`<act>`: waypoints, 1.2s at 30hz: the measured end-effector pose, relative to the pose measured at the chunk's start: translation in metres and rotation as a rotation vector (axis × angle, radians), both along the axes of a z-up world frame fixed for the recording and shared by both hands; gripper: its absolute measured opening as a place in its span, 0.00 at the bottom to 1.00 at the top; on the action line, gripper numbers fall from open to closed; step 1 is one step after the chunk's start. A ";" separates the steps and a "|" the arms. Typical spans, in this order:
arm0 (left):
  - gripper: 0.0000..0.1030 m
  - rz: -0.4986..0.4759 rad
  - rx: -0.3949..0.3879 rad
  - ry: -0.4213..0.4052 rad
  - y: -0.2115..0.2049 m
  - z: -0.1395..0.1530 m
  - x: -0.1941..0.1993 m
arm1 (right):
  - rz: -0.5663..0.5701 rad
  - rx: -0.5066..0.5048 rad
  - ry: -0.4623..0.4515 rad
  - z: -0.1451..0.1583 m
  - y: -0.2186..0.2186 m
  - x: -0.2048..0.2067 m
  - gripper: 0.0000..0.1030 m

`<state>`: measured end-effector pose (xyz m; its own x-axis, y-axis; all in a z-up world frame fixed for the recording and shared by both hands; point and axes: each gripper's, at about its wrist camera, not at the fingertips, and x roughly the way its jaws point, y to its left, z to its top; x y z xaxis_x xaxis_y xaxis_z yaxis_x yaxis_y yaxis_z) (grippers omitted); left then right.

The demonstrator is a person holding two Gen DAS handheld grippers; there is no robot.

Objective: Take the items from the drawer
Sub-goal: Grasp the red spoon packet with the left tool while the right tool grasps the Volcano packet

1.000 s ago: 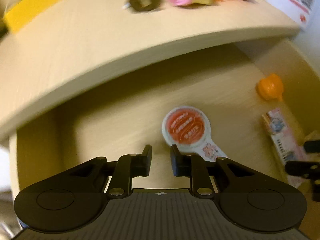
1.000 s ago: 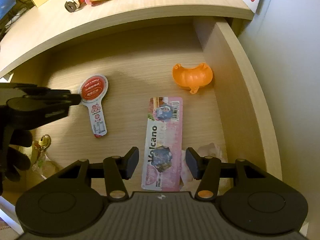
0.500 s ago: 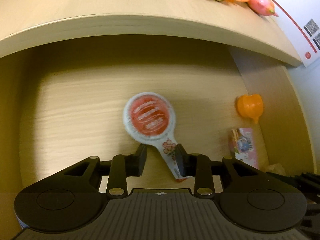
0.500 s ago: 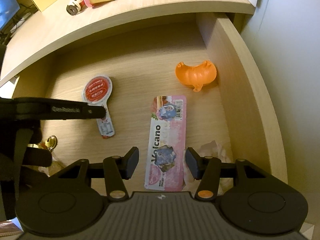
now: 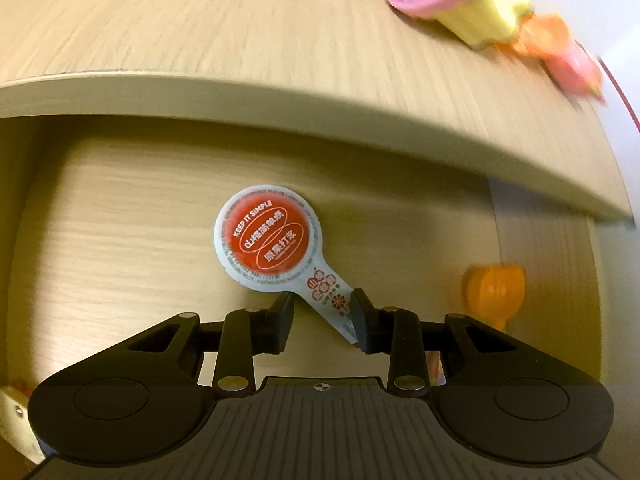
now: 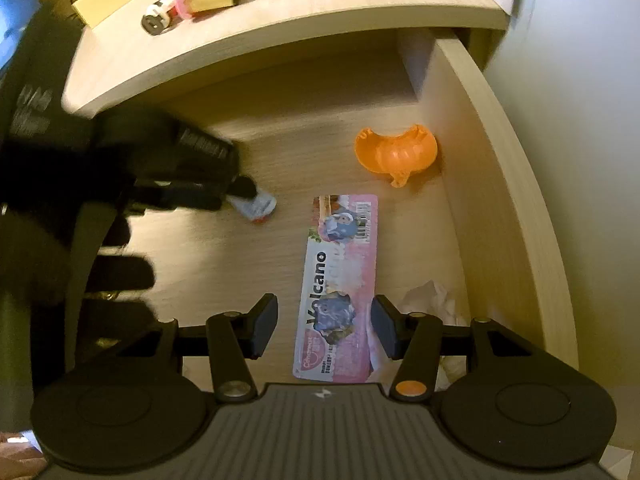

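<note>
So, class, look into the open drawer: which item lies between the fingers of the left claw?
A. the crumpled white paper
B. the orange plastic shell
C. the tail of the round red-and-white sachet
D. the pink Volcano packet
C: the left claw is open with its fingers on either side of the narrow tail of the round red-and-white sachet, not yet pinching it.

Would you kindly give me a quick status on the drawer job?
Left tongs open, straddling the red packet's tab. Right tongs open, above the pink wrapper. Orange shell lies clear; nothing blocking.
</note>
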<state>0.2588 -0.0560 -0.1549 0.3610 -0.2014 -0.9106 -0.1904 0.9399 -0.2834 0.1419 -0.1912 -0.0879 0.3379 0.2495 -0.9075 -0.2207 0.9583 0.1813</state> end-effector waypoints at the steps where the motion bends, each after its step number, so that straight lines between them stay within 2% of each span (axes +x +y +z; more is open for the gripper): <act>1: 0.33 0.009 -0.001 -0.002 0.000 0.000 0.002 | 0.004 -0.001 0.000 0.000 0.000 0.000 0.50; 4: 0.29 -0.041 0.046 -0.028 -0.002 -0.002 0.005 | -0.002 0.010 0.010 0.000 -0.002 0.001 0.50; 7: 0.32 -0.149 0.087 -0.061 -0.004 -0.002 0.004 | -0.006 0.024 0.020 -0.001 -0.003 0.002 0.51; 10: 0.41 -0.227 0.143 -0.063 -0.010 -0.004 0.003 | -0.006 0.025 0.022 0.000 -0.003 0.003 0.51; 12: 0.41 -0.277 0.173 -0.057 -0.008 -0.003 0.001 | -0.005 0.023 0.022 0.000 -0.003 0.002 0.51; 14: 0.42 -0.308 0.179 -0.041 -0.006 -0.004 -0.002 | -0.005 0.023 0.022 0.000 -0.003 0.002 0.52; 16: 0.41 -0.301 0.144 -0.019 -0.004 -0.006 -0.003 | -0.005 0.023 0.022 0.000 -0.002 0.002 0.52; 19: 0.54 -0.304 0.131 -0.017 -0.012 -0.010 0.002 | -0.002 0.022 0.022 0.000 -0.002 0.003 0.53; 21: 0.69 -0.320 0.123 -0.017 -0.016 -0.010 0.001 | 0.003 0.021 0.021 0.000 -0.002 0.002 0.53; 22: 0.72 -0.328 0.120 -0.017 -0.018 -0.011 0.001 | 0.004 0.023 0.021 0.001 -0.002 0.001 0.53; 24: 0.77 -0.302 0.100 -0.009 -0.021 -0.012 0.001 | 0.006 0.025 0.021 0.001 -0.002 0.001 0.54; 27: 0.73 -0.147 -0.033 0.018 0.000 -0.007 0.001 | 0.009 0.027 0.020 0.002 -0.002 0.000 0.54; 28: 0.72 -0.099 -0.049 0.022 0.003 -0.008 0.004 | 0.012 0.028 0.019 0.002 -0.002 -0.001 0.54; 32: 0.70 -0.020 0.008 0.014 -0.001 -0.007 0.014 | 0.014 0.028 0.020 0.003 -0.002 -0.001 0.54; 36: 0.69 -0.028 0.106 -0.026 -0.013 -0.008 0.017 | 0.028 -0.010 0.014 0.006 0.003 -0.004 0.54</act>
<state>0.2763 -0.0693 -0.1627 0.3805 -0.1146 -0.9176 -0.1576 0.9697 -0.1865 0.1384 -0.1879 -0.0820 0.3178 0.2495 -0.9148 -0.2448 0.9536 0.1750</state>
